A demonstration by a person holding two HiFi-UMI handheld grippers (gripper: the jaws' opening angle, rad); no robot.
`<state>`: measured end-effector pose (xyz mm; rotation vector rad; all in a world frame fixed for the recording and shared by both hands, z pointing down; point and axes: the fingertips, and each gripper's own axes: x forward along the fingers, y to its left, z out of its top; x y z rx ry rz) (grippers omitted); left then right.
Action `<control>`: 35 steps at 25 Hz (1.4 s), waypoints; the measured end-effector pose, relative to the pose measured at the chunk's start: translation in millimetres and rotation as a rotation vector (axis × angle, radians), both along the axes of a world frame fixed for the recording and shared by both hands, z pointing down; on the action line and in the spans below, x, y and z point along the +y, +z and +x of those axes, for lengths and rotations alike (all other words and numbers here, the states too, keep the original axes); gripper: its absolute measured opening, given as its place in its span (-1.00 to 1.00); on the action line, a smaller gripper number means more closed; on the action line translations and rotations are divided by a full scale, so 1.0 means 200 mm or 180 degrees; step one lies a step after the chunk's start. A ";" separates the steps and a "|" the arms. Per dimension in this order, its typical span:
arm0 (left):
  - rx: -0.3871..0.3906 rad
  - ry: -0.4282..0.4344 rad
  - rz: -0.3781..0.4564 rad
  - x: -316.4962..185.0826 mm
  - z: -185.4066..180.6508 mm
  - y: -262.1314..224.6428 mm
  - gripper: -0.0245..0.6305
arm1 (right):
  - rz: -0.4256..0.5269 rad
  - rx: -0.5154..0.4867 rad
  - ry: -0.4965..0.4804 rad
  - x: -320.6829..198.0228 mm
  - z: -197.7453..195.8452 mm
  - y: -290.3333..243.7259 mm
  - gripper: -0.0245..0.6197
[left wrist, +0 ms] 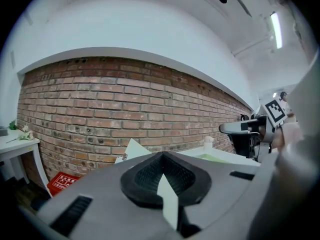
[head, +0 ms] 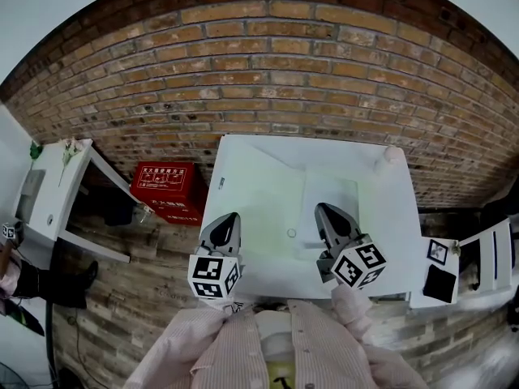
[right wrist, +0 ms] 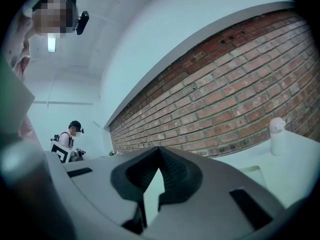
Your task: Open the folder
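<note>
Brick wall (head: 268, 63): red-brown, fills the back; table's far end sits against it.
Table (head: 259, 185): white, long, runs from the near edge out to the wall.
Folder (head: 331, 193): pale green, lies flat on the table, right of its middle; neither gripper has hold of it.
Left gripper (head: 235, 215): jaws together, tips meeting, nothing between them; held above the table's near left part, well left of the folder, pointing toward the wall.
Right gripper (head: 321, 207): jaws together at the tips, nothing between them; in the head view it overlaps the folder's near end, pointing toward the wall; contact with the folder can't be told.
Left gripper view: right gripper shows in profile at the right, above the table.
Sleeves (head: 203, 339): pink striped, bottom of the head view, behind both grippers.
Ring (head: 291, 233): small, on the table just left of the folder, between the two grippers.
Bottle (head: 392, 156): small, white, upright, far right corner of the table, near the wall.
Red box (head: 169, 191): on the floor left of the table, against the wall.
Side table (head: 50, 189): white, far left, flowers (head: 71, 148) on top.
Tag (head: 438, 251): black-and-white square on a white stand (head: 491, 258) right of the table.
Floor (head: 138, 298): grey-brown planks.
Other person (right wrist: 70, 134): right gripper view only, far off, dark cap.
</note>
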<state>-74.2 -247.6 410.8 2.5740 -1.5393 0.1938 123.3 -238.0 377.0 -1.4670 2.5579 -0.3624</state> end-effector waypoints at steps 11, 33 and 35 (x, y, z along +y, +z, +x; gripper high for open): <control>-0.0036 -0.0137 0.0274 0.03 -0.06 -0.12 -0.94 | 0.0164 0.0053 0.0116 0.03 0.08 -0.06 -0.91; -0.0100 -0.0230 0.0420 0.12 -0.08 -0.18 -0.94 | 0.0226 0.0204 0.0394 0.11 0.16 -0.07 -0.91; -0.0102 -0.0243 0.0418 0.13 -0.09 -0.18 -0.94 | 0.0229 0.0215 0.0405 0.11 0.17 -0.06 -0.91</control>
